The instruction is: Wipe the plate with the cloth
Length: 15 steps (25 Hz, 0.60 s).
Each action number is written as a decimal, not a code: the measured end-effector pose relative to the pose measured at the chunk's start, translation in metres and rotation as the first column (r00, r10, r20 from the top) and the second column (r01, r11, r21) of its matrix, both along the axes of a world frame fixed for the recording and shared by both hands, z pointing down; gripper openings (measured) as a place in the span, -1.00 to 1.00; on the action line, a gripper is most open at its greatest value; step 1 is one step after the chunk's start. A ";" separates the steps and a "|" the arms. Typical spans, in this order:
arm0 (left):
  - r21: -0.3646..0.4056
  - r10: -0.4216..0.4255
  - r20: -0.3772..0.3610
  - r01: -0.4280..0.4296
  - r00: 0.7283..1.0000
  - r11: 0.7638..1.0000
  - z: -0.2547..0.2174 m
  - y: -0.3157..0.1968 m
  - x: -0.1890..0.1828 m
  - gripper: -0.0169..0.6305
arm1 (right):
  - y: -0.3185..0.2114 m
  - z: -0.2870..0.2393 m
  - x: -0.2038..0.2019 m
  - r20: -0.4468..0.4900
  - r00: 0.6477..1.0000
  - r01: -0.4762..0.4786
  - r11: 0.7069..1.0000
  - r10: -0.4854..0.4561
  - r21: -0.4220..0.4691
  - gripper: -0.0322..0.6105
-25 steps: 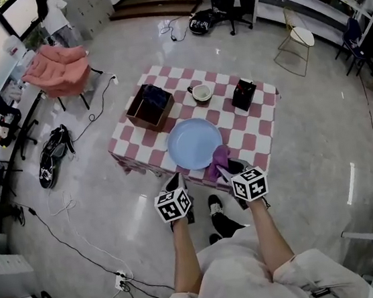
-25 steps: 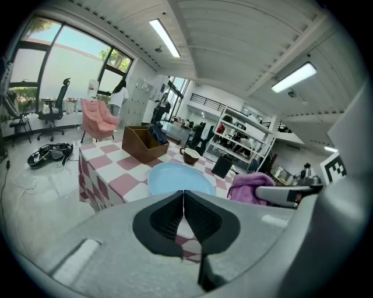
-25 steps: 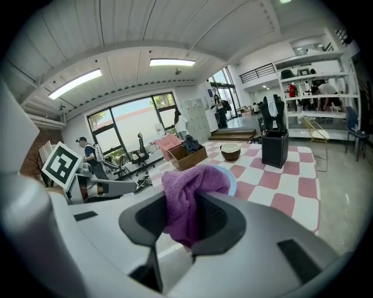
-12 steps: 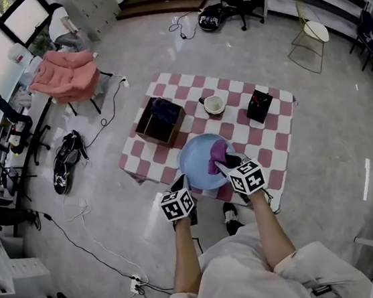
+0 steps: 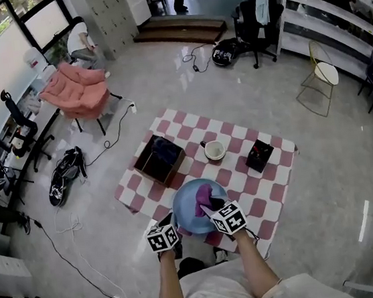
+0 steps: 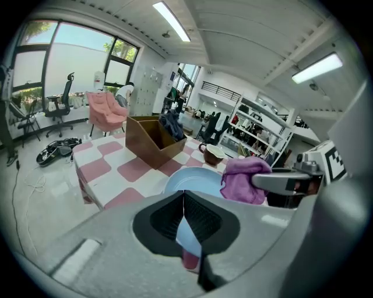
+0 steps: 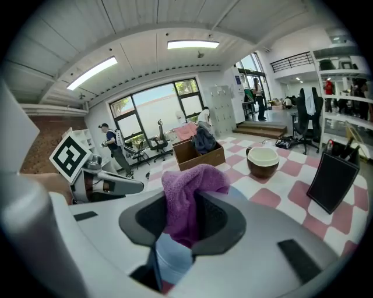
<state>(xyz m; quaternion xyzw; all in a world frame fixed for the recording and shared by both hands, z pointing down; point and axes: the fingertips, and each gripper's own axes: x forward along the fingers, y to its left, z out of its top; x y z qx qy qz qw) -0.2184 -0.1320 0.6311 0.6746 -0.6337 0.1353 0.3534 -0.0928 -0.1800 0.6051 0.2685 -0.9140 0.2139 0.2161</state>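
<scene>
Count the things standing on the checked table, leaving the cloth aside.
4: blue plate at the near edge, brown box far left, bowl far middle, black holder far right. What is inside the box is not counted.

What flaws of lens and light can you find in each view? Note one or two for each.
Head view: white glare streaks lie on the glossy floor. Left gripper view: strong fisheye with black corners, and the big window is washed out. Right gripper view: the ceiling lines bend into an arc, while the purple cloth close to the lens stays fairly sharp.
</scene>
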 end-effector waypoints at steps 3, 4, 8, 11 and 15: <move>0.007 -0.021 -0.015 0.021 1.000 1.000 0.003 0.000 -0.004 -0.91 | 0.005 0.006 0.001 0.007 1.000 0.007 1.000 -0.007 -0.002 -0.52; 0.006 -0.024 -0.016 0.024 1.000 1.000 0.004 -0.003 -0.004 -0.91 | 0.005 0.009 0.002 0.011 1.000 0.005 1.000 -0.005 -0.005 -0.52; -0.019 -0.001 -0.004 0.001 1.000 1.000 0.011 -0.013 -0.006 -0.91 | 0.010 0.024 0.005 0.002 1.000 0.022 0.999 -0.022 -0.035 -0.52; -0.019 0.017 -0.025 -0.017 1.000 1.000 0.013 -0.025 -0.007 -0.91 | 0.004 0.023 0.012 -0.006 1.000 0.012 1.000 -0.012 -0.021 -0.52; -0.015 0.036 -0.034 -0.037 0.999 0.999 0.013 -0.037 -0.013 -0.91 | -0.004 0.012 0.022 0.003 1.000 -0.019 1.000 0.019 0.005 -0.52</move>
